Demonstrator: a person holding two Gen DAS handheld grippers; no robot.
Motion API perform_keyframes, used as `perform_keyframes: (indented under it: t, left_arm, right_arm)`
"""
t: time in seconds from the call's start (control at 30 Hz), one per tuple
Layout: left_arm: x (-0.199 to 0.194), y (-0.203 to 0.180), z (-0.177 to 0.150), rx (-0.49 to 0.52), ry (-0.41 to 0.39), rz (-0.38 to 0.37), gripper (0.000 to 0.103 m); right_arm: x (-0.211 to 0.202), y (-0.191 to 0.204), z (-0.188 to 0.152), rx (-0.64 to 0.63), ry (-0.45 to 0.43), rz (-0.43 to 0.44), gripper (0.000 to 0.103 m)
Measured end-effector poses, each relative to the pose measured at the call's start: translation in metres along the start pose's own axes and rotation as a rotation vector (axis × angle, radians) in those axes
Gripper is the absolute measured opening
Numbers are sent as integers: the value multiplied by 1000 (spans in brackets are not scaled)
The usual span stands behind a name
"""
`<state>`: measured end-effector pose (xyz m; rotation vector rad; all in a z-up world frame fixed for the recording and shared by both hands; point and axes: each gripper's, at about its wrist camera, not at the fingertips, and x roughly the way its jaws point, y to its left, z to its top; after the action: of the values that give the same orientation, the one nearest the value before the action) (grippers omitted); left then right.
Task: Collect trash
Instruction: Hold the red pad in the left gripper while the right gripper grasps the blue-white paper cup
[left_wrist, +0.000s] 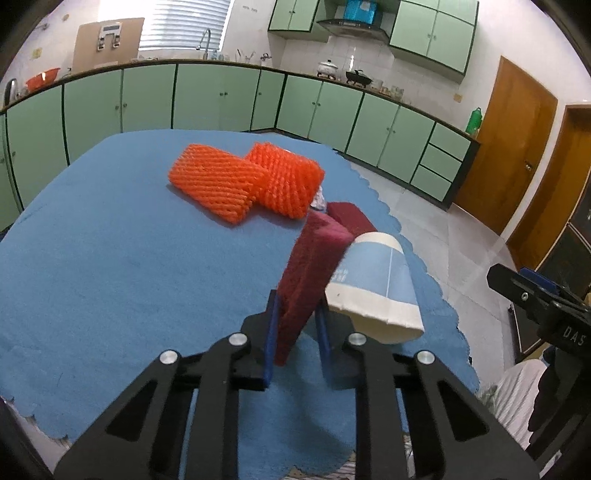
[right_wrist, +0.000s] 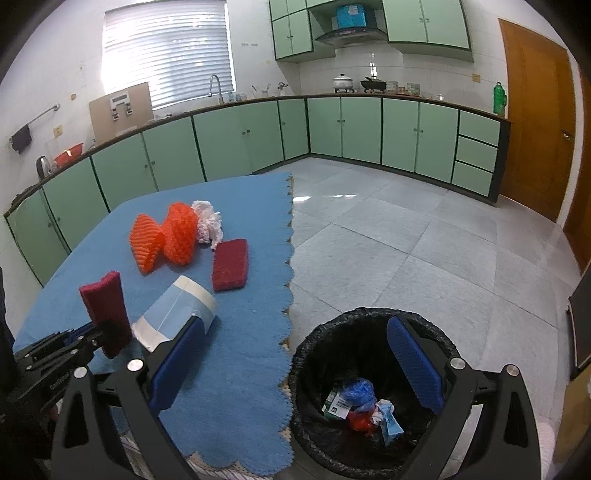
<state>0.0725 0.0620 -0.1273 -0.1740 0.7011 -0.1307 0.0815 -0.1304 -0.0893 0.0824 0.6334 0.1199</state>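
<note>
Sponge (left_wrist: 310, 280) pinched upright in left gripper (left_wrist: 295, 332); right gripper (right_wrist: 295, 365) spread wide, empty. Some scraps already in bin (right_wrist: 314, 435). Still left: cup (left_wrist: 373, 288), 2 nets (left_wrist: 243, 181), far sponge (right_wrist: 229, 264), tissue (right_wrist: 208, 223).

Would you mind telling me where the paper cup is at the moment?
The paper cup lies on its side on the blue cloth, near the table's front edge, just right of the dark red sponge held by the left gripper.
</note>
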Motion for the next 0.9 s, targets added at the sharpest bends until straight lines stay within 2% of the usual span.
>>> perform_keyframes:
  t: [0.13, 0.47, 0.67, 0.9]
  left_arm:
    - [-4, 6, 4, -7, -14, 9, 11]
    - [-15, 31, 10, -28, -52, 61, 11]
    - [-21, 50, 13, -47, -55, 92, 11]
    - [-21, 57, 11, -33, -46, 94, 11]
  right_arm:
    - [4, 12, 5, -9, -9, 27, 97]
    - [21, 54, 9, -19, 12, 108, 97]
    - [30, 76, 7, -25, 23, 89, 97]
    - [40, 90, 4, -11, 35, 44, 97]
